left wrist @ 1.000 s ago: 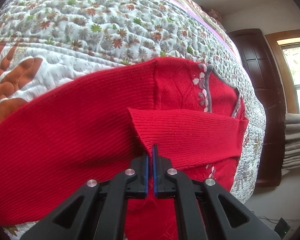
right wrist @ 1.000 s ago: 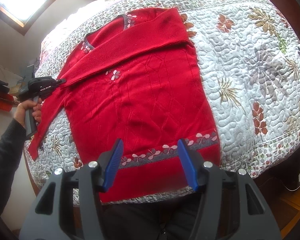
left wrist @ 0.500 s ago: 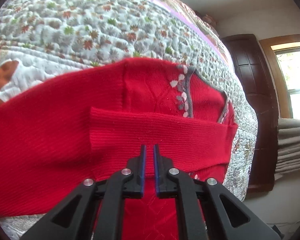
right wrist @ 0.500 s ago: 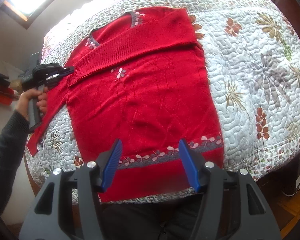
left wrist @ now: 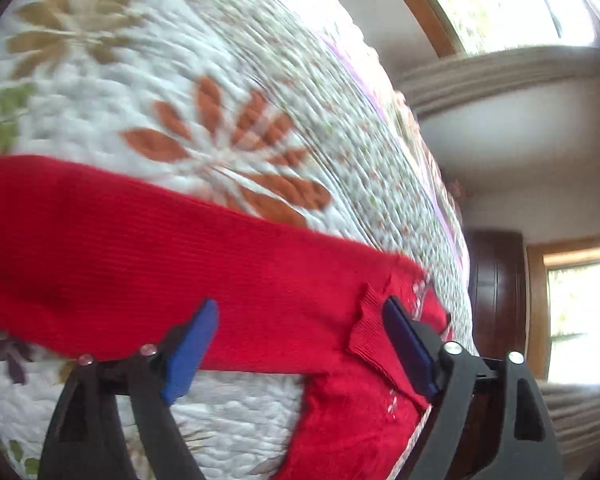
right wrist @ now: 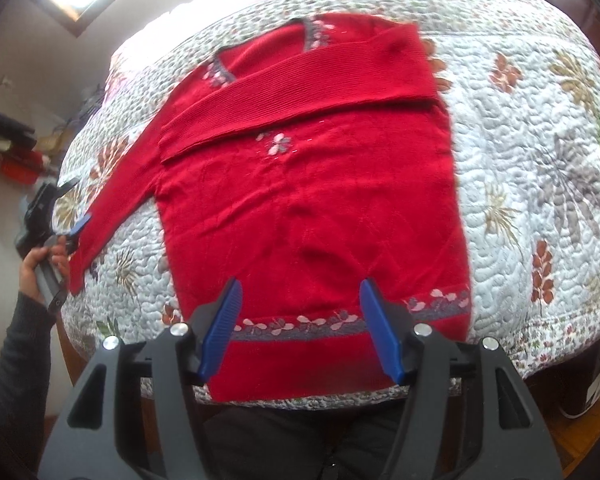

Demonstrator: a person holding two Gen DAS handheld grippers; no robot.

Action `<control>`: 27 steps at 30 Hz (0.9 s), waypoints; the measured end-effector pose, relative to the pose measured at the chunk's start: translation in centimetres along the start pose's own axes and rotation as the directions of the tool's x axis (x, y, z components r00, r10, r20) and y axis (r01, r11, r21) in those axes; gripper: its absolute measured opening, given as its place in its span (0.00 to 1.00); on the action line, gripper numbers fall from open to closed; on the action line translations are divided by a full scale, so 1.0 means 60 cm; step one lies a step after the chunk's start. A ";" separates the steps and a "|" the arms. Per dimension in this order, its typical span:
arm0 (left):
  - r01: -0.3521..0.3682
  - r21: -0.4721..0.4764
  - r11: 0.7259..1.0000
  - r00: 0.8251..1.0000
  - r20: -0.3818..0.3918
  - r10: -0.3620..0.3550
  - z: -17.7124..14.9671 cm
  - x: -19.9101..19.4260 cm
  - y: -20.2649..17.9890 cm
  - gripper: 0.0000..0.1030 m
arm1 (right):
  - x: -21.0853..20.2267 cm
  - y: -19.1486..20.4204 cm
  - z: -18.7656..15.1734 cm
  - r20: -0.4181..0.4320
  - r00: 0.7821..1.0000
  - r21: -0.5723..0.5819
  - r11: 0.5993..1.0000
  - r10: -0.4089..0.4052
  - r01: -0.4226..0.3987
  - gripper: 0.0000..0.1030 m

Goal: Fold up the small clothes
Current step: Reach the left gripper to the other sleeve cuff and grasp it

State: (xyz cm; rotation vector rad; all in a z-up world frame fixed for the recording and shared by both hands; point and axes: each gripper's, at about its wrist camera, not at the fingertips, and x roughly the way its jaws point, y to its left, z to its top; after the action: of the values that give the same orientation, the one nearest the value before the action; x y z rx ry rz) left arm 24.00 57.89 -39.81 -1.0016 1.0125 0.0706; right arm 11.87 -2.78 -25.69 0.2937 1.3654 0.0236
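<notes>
Sweater [right wrist: 312,200]: solid red, ribbed sleeves, grey band with pink-white flowers along hem and collar, one flower cluster mid-chest. Quilt [right wrist: 540,152] under sweater: white, printed rust, tan, grey, green leaves. Both tongs: black frames, blue pads [right wrist: 380,336].

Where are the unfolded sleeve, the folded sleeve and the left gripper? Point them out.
unfolded sleeve [right wrist: 112,204], right wrist view, mid-length of the sleeve lying out on the quilt.
folded sleeve [right wrist: 300,88], right wrist view, middle of the band laid across the chest.
left gripper [left wrist: 300,344], left wrist view, midway between its blue fingertips.
</notes>
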 end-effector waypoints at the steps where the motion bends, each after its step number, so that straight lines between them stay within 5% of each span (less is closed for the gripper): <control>1: -0.005 -0.059 0.998 0.999 0.048 0.007 0.008 -0.039 0.042 0.92 | 0.003 0.010 0.002 -0.005 1.000 -0.018 1.000 0.002 -0.002 0.60; 4: -0.009 -0.241 0.970 0.986 0.160 0.049 0.013 -0.133 0.162 0.96 | 0.010 0.040 0.004 -0.012 1.000 -0.067 0.998 0.005 -0.006 0.61; 7: 0.048 -0.404 0.914 0.971 0.232 0.052 0.017 -0.196 0.264 0.96 | 0.014 0.066 0.006 -0.019 1.000 -0.103 0.995 0.003 -0.005 0.61; 13: 0.103 -0.513 0.852 0.963 0.267 0.044 0.031 -0.209 0.350 0.96 | 0.014 0.100 0.005 -0.020 1.000 -0.142 0.990 -0.014 0.011 0.62; 21: 0.067 -0.531 0.845 0.968 0.241 0.075 0.056 -0.183 0.352 0.92 | -0.005 0.120 0.000 0.020 0.999 -0.136 0.990 -0.041 0.043 0.64; 27: -0.024 -0.514 0.858 0.975 0.176 0.133 0.069 -0.183 0.352 0.60 | -0.019 0.128 -0.005 0.054 0.998 -0.124 0.991 -0.043 0.050 0.64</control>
State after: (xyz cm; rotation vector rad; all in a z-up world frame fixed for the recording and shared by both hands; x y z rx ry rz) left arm 10.52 77.20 -45.19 -1.4026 0.8569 0.5264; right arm 12.55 4.48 -22.95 0.1557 1.3135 0.0625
